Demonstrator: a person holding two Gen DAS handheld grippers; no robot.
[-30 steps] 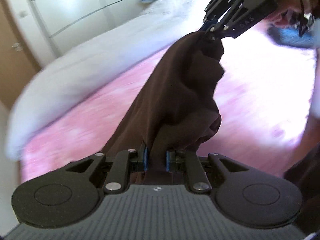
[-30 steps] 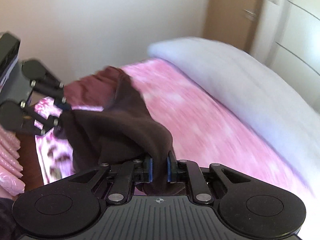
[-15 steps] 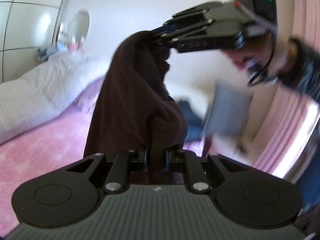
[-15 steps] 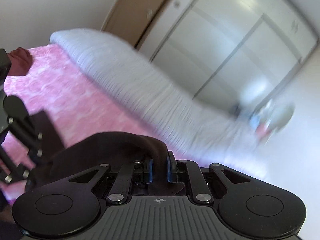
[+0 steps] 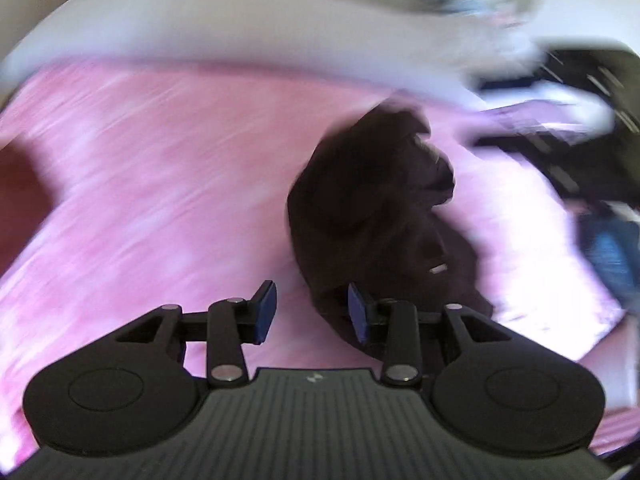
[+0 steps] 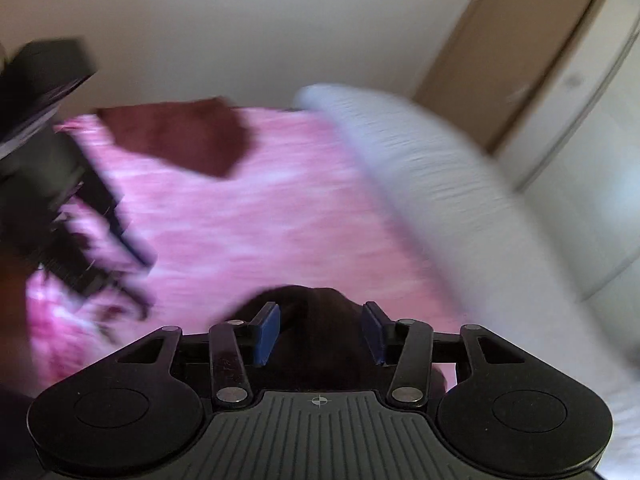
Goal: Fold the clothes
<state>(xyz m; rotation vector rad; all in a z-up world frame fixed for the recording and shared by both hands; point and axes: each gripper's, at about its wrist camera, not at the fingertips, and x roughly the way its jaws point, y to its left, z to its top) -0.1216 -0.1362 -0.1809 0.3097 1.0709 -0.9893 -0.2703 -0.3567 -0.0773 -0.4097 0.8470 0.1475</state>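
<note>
A dark brown garment (image 5: 372, 208) lies crumpled in a heap on the pink bedspread (image 5: 160, 184). My left gripper (image 5: 312, 312) hovers just in front of it. Its jaws are opening, the gap shows only bedspread, and the cloth brushes the right finger's outer side. In the right wrist view my right gripper (image 6: 320, 334) is also opening. The dark brown garment (image 6: 316, 312) sits between and under its blue pads (image 6: 266, 334), which stand apart from it. The left gripper (image 6: 60, 200) is a dark blur at the left; the right gripper (image 5: 580, 120) is blurred at upper right.
A maroon garment (image 6: 180, 140) lies flat on the far part of the pink bedspread (image 6: 280, 220). A white rolled duvet (image 6: 440, 184) runs along the bed's side. Beyond it are a brown door (image 6: 520, 60) and white wardrobe fronts (image 6: 580, 200). Something blue (image 5: 612, 256) lies off the bed's edge.
Both grippers held the dark garment stretched up between them, shut on it. Now both have swung down over the bed and opened, and the garment has dropped into a heap.
</note>
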